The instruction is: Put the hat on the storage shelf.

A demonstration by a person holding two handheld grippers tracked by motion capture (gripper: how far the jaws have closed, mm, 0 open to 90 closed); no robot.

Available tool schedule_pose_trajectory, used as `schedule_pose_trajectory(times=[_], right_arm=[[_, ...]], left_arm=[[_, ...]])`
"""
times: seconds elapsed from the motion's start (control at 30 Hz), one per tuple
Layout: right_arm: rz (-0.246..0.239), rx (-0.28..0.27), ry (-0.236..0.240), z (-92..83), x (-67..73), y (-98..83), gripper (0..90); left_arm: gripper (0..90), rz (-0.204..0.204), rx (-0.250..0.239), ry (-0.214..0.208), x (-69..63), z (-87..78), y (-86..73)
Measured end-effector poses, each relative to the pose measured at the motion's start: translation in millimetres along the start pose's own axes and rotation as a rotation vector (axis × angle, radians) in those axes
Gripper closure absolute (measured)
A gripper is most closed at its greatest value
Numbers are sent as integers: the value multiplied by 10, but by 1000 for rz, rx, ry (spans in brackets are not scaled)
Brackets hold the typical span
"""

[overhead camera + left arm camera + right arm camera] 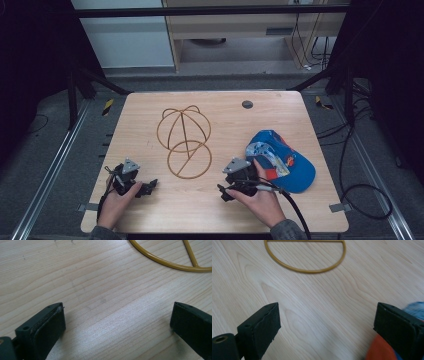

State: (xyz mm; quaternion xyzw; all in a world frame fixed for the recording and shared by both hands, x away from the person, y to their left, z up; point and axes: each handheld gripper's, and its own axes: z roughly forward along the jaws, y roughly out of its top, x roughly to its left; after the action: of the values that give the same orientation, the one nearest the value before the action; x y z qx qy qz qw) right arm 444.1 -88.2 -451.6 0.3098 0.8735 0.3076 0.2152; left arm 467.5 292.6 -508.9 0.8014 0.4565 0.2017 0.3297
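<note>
Both jaws are standing wide apart and empty on each hand-held gripper: the left hand-held gripper (146,188) is resting near the table's (150,112) front edge, the right hand-held gripper (225,192) just beside the blue fabric baseball cap (287,165). The cap is lying at the right, apart from the golden wire dome-shaped hat stand (184,141) mid-table. Nothing looks grasped yet; seemingly everything remains.

Blue cap (282,159) w/ orange and white patches lies on the wooden table at approx 4 o'clock, crown up, brim toward the near-right corner. Gold wire hat stand (184,141) sits at centre: round base ring nearest 6 o'clock, domed wire frame tipped toward 12, well apart from the cap.
</note>
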Motion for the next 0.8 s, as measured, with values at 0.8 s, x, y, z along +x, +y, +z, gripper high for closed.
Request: schedule_pose_trajectory(times=[0.8], right_arm=[[128,102,-62,-736,-1043,-241,120]], left_arm=[[0,0,0,0,0,0,0]])
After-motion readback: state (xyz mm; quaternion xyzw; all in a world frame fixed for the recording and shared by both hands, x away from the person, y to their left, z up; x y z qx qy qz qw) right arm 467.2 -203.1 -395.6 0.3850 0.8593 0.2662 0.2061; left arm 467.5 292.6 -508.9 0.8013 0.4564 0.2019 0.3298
